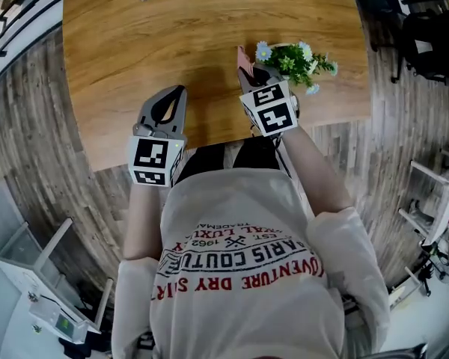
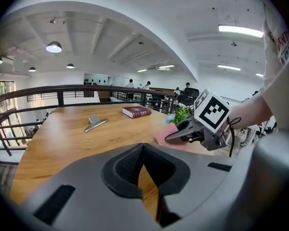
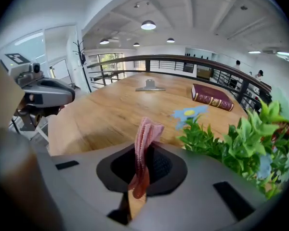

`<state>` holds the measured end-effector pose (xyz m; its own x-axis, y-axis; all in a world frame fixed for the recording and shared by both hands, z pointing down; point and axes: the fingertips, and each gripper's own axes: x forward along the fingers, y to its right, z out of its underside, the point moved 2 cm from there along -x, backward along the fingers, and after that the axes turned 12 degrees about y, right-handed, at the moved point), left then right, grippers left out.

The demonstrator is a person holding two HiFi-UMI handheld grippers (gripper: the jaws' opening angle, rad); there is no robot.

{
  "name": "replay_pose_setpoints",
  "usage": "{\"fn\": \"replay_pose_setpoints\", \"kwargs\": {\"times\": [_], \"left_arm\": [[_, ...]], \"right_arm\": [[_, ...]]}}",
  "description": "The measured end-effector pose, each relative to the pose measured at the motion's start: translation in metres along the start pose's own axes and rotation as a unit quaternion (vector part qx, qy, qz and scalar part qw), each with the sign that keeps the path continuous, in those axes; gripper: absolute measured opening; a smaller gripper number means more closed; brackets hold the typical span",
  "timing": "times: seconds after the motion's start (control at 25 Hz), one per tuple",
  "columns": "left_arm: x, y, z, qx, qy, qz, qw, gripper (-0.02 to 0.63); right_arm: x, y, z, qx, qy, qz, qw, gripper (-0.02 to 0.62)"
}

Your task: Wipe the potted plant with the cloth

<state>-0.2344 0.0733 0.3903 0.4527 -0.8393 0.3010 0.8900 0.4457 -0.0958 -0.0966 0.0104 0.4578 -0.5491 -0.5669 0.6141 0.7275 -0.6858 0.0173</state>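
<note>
A small potted plant (image 1: 295, 62) with green leaves and pale blue flowers stands near the front right of the wooden table (image 1: 172, 36). My right gripper (image 1: 248, 72) is shut on a pink cloth (image 3: 145, 138) that sticks up between its jaws, just left of the plant (image 3: 241, 138). In the left gripper view the cloth (image 2: 164, 133) and the plant (image 2: 181, 114) show beyond the right gripper. My left gripper (image 1: 173, 96) is shut with nothing in it, over the table's front edge, left of the plant.
A dark red book (image 3: 212, 96) and a metal clip (image 3: 150, 85) lie farther back on the table. A railing (image 2: 62, 96) runs behind the table. Chairs (image 1: 426, 36) stand on the plank floor at the right.
</note>
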Motion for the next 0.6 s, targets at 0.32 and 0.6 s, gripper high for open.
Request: {"fn": "replay_pose_setpoints", "kwargs": {"times": [0.32, 0.6], "left_arm": [[0.011, -0.001, 0.013, -0.001, -0.013, 0.022, 0.9997, 0.015], [0.019, 0.01, 0.011, 0.003, -0.01, 0.052, 0.9986, 0.015]], "right_arm": [[0.002, 0.02, 0.024, 0.065, 0.008, 0.082, 0.994, 0.04], [-0.011, 0.025, 0.034, 0.136, 0.017, 0.109, 0.985, 0.04]]}}
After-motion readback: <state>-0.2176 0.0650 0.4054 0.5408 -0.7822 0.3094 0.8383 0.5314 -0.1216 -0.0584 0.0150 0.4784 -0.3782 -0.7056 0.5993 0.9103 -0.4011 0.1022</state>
